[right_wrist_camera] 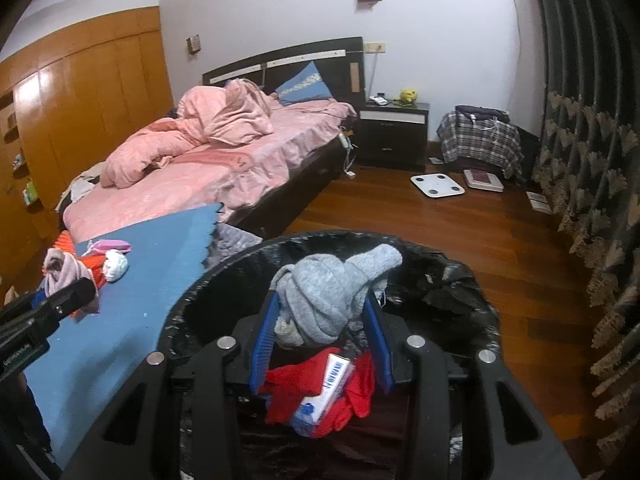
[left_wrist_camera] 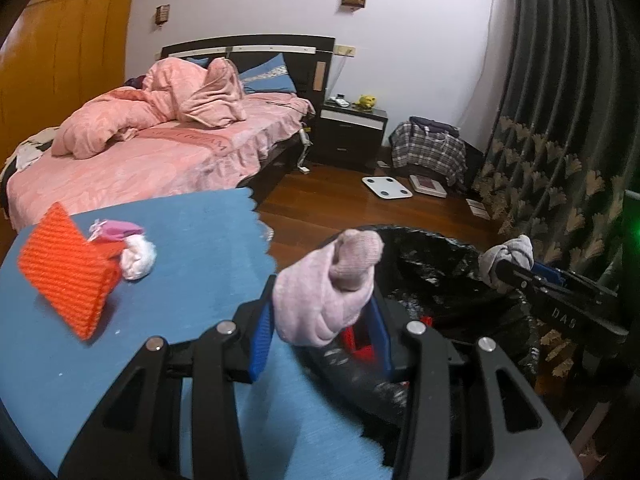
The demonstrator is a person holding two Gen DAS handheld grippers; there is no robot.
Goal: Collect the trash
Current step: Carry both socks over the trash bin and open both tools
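My left gripper (left_wrist_camera: 320, 316) is shut on a balled pink sock (left_wrist_camera: 328, 296), held at the blue mat's edge, just left of the black-lined bin (left_wrist_camera: 432, 256). My right gripper (right_wrist_camera: 322, 316) is shut on a knotted grey sock (right_wrist_camera: 324, 292), hanging over the open bin (right_wrist_camera: 460, 280). Inside the bin lie a red cloth (right_wrist_camera: 352, 396) and a white and blue carton (right_wrist_camera: 324, 392). On the blue mat (left_wrist_camera: 192, 240) rest an orange ribbed block (left_wrist_camera: 64, 268), a pink pouch (left_wrist_camera: 116, 230) and a white wad (left_wrist_camera: 138, 258). The grey sock (left_wrist_camera: 508, 256) also shows at the right of the left wrist view.
A bed with pink bedding (left_wrist_camera: 160, 148) stands behind the mat. Beyond the bin are a wooden floor (right_wrist_camera: 460, 220), a white scale (right_wrist_camera: 438, 186), a dark nightstand (right_wrist_camera: 394, 136), a plaid bag (right_wrist_camera: 480, 140) and a dark curtain (right_wrist_camera: 592, 120) on the right. A wooden wardrobe (right_wrist_camera: 80, 120) lines the left wall.
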